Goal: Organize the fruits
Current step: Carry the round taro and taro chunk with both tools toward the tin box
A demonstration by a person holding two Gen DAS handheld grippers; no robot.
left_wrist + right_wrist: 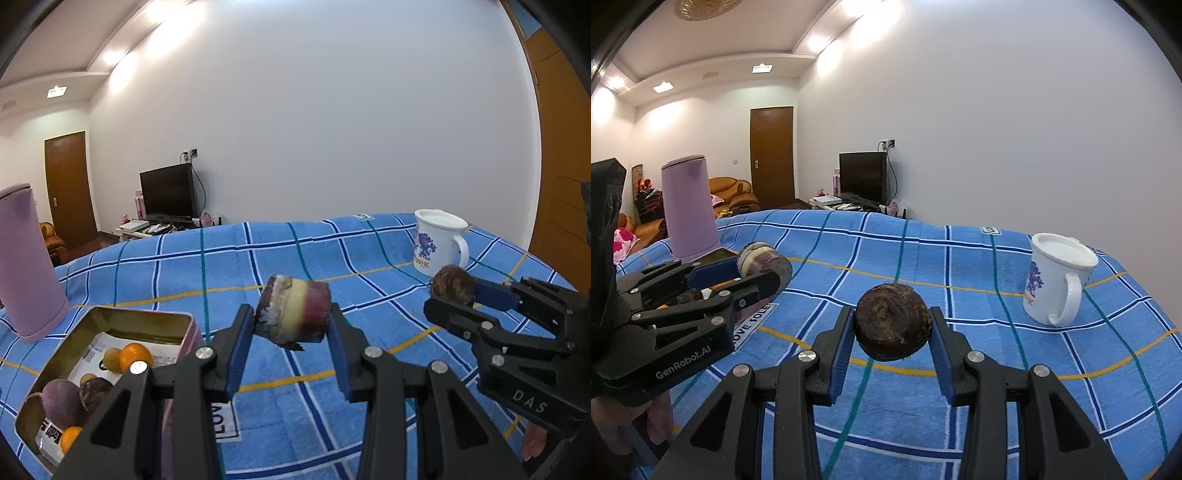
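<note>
- Carrying is the step in hand: each gripper has a piece lifted clear of the blue checked cloth [295,258] covering the bench, and neither piece has gone into the tin yet.
- Far left in the left wrist view, a tall lilac container [26,258] stands upright on the cloth, just behind the tin.
- The open metal tin [122,321] sits at lower left, already holding purple-brown round fruits [64,400] and small orange ones [136,356] on a printed paper liner.
- The left gripper [293,321] has its fingers pinching a short purple-and-yellow chunk [295,314] by its two sides, held above the cloth just right of the tin.
- The right gripper [892,332] has its fingers pinching a dark brown round fruit [892,326], also held in the air, nearer the middle of the bench.
- At far right a white mug [1058,280] with a blue flower print stands well apart from both grippers.
- The next move probably calls for swinging the left piece over the tin's open mouth, lowering it into a free spot among the fruits, then spreading the fingers; the right piece would likely follow, since it is further from the tin.
- The tin's raised rim needs clearing on the way in.
</note>
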